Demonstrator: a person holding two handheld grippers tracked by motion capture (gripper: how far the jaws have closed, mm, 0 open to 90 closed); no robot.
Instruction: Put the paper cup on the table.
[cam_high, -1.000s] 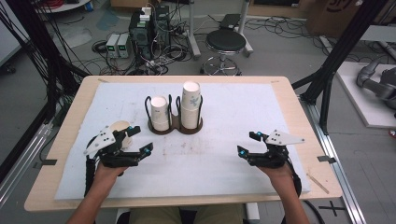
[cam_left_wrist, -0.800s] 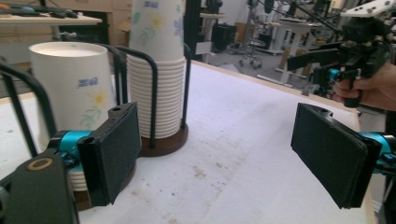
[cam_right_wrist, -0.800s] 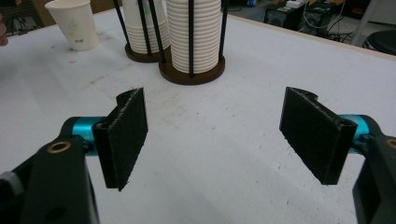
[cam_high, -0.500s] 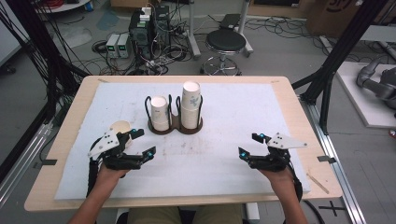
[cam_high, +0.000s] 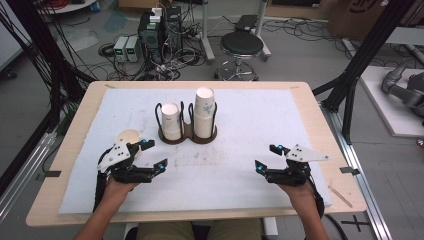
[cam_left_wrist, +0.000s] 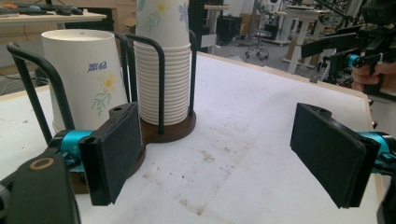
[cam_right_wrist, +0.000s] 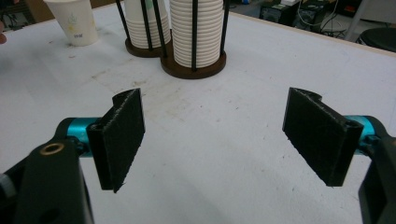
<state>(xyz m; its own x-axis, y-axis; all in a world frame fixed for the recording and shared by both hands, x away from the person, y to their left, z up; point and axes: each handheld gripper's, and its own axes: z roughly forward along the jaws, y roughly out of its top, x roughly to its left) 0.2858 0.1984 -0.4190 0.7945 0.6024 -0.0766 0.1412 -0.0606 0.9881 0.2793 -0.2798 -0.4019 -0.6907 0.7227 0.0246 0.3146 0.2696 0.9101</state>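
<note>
Even, soft overhead light keeps the white worktop bright, with faint shadows and no harsh glare. The high view is slightly soft and bows at its edges. Both gripper views blur toward the background.

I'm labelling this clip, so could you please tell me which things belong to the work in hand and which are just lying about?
In the job: left gripper, right gripper, loose paper cup, two-ring cup holder, its cup stacks.

Lying about: stool, electronics boxes, floor cables.
</note>
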